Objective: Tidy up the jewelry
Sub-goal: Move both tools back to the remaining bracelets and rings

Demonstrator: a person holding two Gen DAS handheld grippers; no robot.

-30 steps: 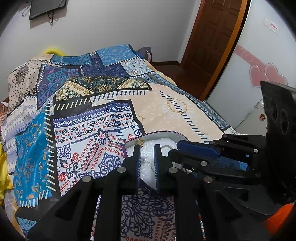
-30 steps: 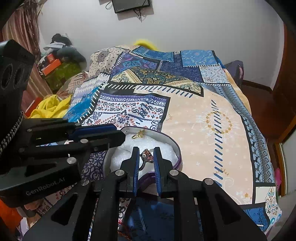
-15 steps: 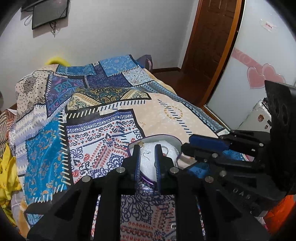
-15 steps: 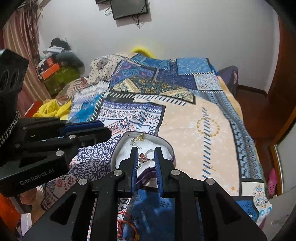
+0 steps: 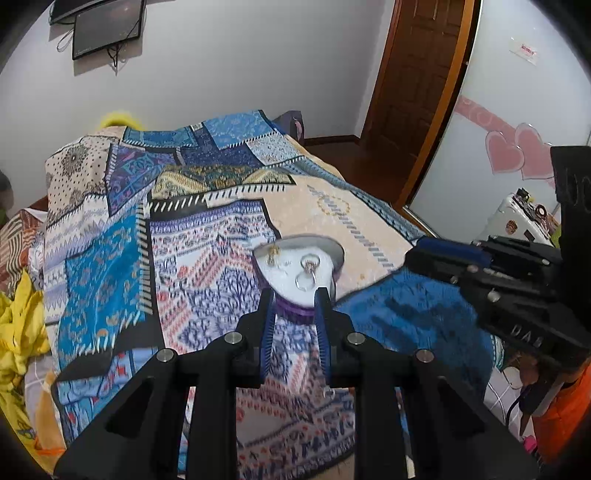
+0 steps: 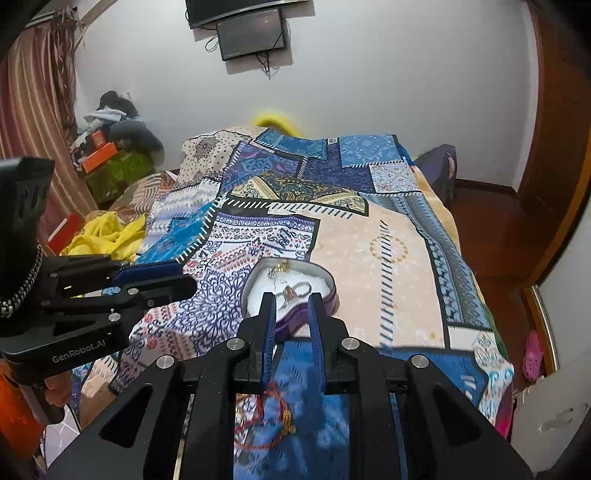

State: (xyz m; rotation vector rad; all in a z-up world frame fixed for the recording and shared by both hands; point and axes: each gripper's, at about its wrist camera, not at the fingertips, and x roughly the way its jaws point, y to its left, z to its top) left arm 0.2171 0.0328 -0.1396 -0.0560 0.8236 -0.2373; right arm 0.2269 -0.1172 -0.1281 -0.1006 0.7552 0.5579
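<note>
Left wrist view. The left gripper (image 5: 294, 299) is seen above the patchwork bedspread (image 5: 207, 258), its two blue-padded fingers (image 5: 266, 321) parted by a narrow gap; nothing is held between them. One heart-shaped jewelry box (image 5: 295, 314), purple-walled with white lining, lies just beyond the fingertips, its near point between them in the picture; contact cannot be told. Inside the box one silver ring (image 5: 309, 264) is counted at centre and one small gold piece (image 5: 272, 254) at the far left. The box sits near the right edge of the bed. A blue cloth (image 5: 413, 314) lies just right of it, and past that the right gripper (image 5: 443, 254) is seen side-on. Open bedspread extends left and far of the box. A wooden door (image 5: 417, 92) stands at far right.

Right wrist view. The right gripper (image 6: 290, 299) is seen with its two fingers (image 6: 269, 317) slightly parted and nothing gripped. The same box (image 6: 295, 317) lies just past the tips, the ring (image 6: 295, 290) appearing in the gap. The left gripper (image 6: 155, 277) is at left, apart from the box; whether it is parted cannot be told here. Near the camera, one red cord (image 6: 258, 417) with gold pieces lies on the blue cloth (image 6: 314, 424). Bare bedspread is open to the right, ending at the bed's right edge beside the floor (image 6: 498, 229). One wall screen (image 6: 253, 33) is counted.
</note>
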